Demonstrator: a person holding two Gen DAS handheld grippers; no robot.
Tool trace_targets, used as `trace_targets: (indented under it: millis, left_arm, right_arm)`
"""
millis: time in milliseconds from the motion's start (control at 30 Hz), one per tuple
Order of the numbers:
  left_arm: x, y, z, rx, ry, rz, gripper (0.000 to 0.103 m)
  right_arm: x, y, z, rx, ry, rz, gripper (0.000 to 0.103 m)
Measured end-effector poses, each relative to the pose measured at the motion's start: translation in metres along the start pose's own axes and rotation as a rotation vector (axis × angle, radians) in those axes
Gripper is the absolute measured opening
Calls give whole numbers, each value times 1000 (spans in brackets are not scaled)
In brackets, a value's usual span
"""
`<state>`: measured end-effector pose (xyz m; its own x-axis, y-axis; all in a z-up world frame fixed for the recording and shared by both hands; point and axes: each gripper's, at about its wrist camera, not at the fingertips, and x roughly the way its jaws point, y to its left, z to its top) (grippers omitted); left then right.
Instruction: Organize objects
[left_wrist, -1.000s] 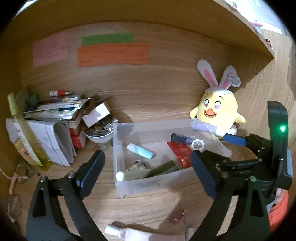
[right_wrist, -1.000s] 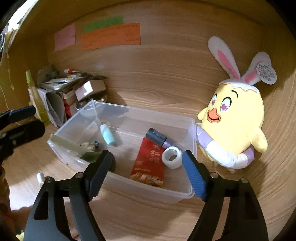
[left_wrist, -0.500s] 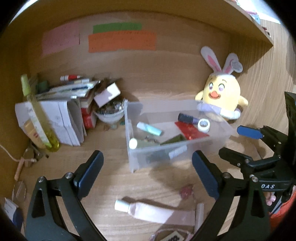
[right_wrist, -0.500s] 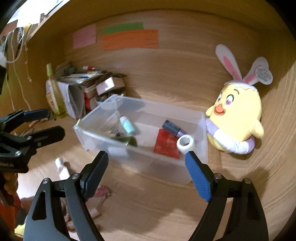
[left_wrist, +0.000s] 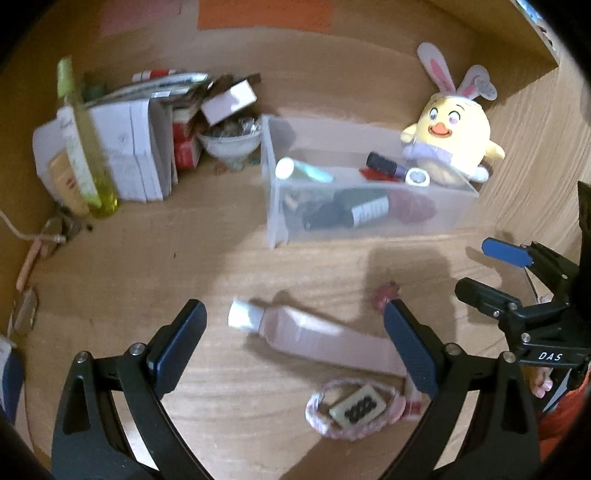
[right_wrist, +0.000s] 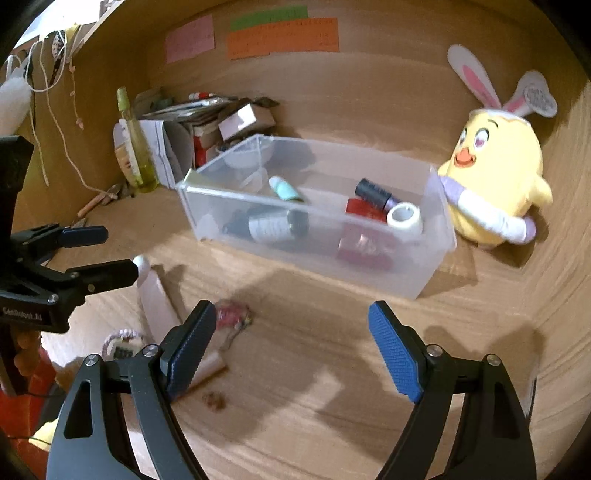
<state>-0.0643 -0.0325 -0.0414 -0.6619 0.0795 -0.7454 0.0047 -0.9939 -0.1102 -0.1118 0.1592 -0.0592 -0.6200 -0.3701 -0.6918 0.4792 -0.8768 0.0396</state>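
I've got both grippers over the wooden desk (left_wrist: 122, 266) w/ jaws spread wide and nothing between the pads: left gripper (left_wrist: 293, 347) sits just above the pink tube (left_wrist: 314, 338), right gripper (right_wrist: 291, 347) hangs over bare wood in front of the clear bin (right_wrist: 417, 266). The tube lies flat on the desk, white cap (left_wrist: 242, 317) pointing away to the left, well short of the bin. Judging by looks it's a soft squeeze tube, light, prob slick plastic, so I'd pinch across the fuller body just behind the cap shoulder, not the thin crimped tail, which will flop and fold. Beside its tail lies a braided pink bracelet (left_wrist: 352, 415) ringing a mahjong tile (left_wrist: 356, 406); soft cord plus a small hard block, fiddly, better taken by the cord. A small red trinket (left_wrist: 386, 295) lies nearer the bin, too blurred to name. Left wrist view shows tube, bracelet and tile whole; in the right wrist view the tube (right_wrist: 157, 299) is half hidden behind my left finger (right_wrist: 192, 349), but that view gives the bin contents clearer, tape roll (right_wrist: 404, 218) incl., plus the plush chick (right_wrist: 495, 181) touching the bin's far end
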Motion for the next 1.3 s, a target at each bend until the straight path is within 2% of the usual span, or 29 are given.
trace_targets:
  millis: [267, 567, 633, 767, 933, 1133, 1167, 1300]
  left_arm:
    - [-6, 9, -33, -33, 63, 38, 98]
    - [-11, 5, -55, -46, 96, 10, 98]
    - [-11, 0, -58, -28, 102, 2, 98]
    - [-12, -9, -66, 19, 109, 0, 98]
    - [-5, -12, -72, 13, 129, -33, 98]
    - [-1, -19, -72, 26, 91, -28, 97]
    - [0, -20, -72, 27, 81, -27, 96]
    - [-2, -23, -71, 35, 57, -28, 63]
  right_arm:
    - [0, 3, -21, 9, 41, 44, 76]
    - [4, 17, -37, -2, 86, 81, 74]
    - [6, 19, -41, -4, 103, 84, 65]
    - [10, 23, -46, 1, 129, 95, 56]
    - [10, 27, -48, -8, 125, 97, 44]
    - [6, 36, -51, -40, 121, 93, 31]
    - [6, 37, -52, -44, 121, 92, 30]
    - [4, 38, -54, -50, 115, 87, 22]
